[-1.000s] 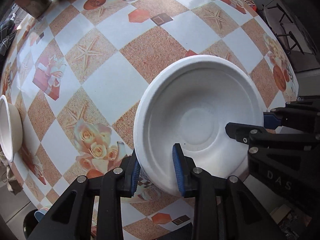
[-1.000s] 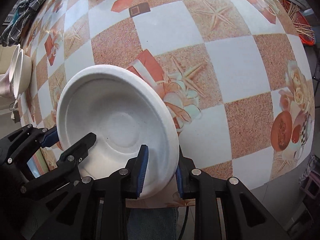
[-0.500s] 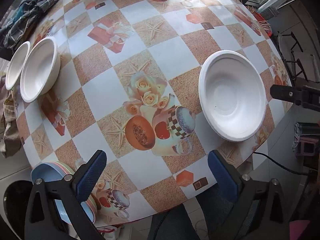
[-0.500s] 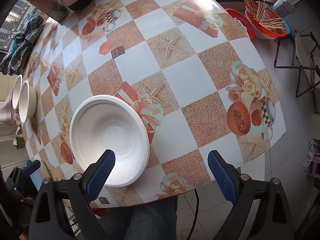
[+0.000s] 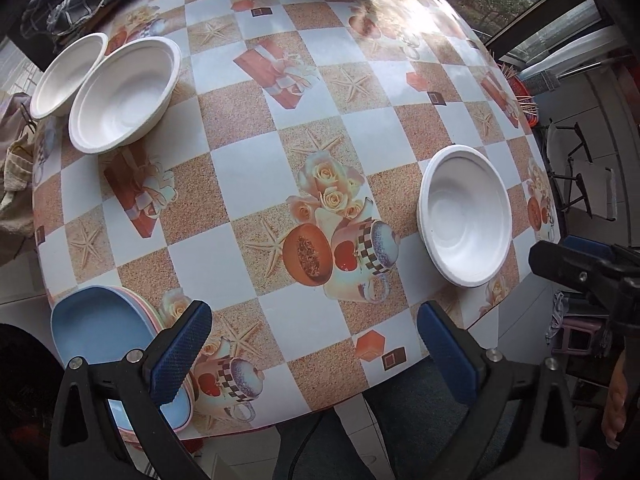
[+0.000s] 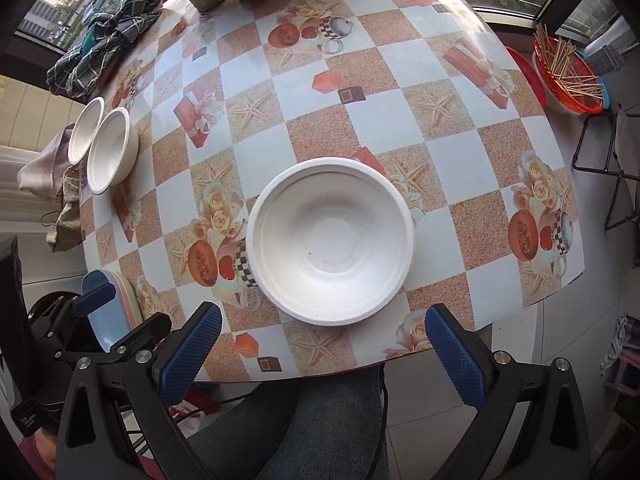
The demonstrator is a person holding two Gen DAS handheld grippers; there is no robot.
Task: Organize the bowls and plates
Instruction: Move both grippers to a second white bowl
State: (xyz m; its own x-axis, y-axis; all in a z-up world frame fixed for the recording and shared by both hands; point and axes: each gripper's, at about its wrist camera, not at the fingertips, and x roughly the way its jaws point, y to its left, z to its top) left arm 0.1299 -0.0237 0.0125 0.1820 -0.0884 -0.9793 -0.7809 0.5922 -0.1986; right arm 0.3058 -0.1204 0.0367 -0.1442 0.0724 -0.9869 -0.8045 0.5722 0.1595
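White bowl sits upright on the table, mouth up, round so no long axis; stepped rim, flat ring in the bottom, plain matte white, a few dark specks. It lies near the table's front edge, on the checked cloth next to a melon-and-cup print. Right tongs hang above it, jaws wide apart, having just been opening, nothing between them. Left tongs also spread wide, empty, well to one side of the bowl. Two more white bowls touch each other at the far left edge, mouths up. Stack of coloured plates, blue on top, at the near left corner.
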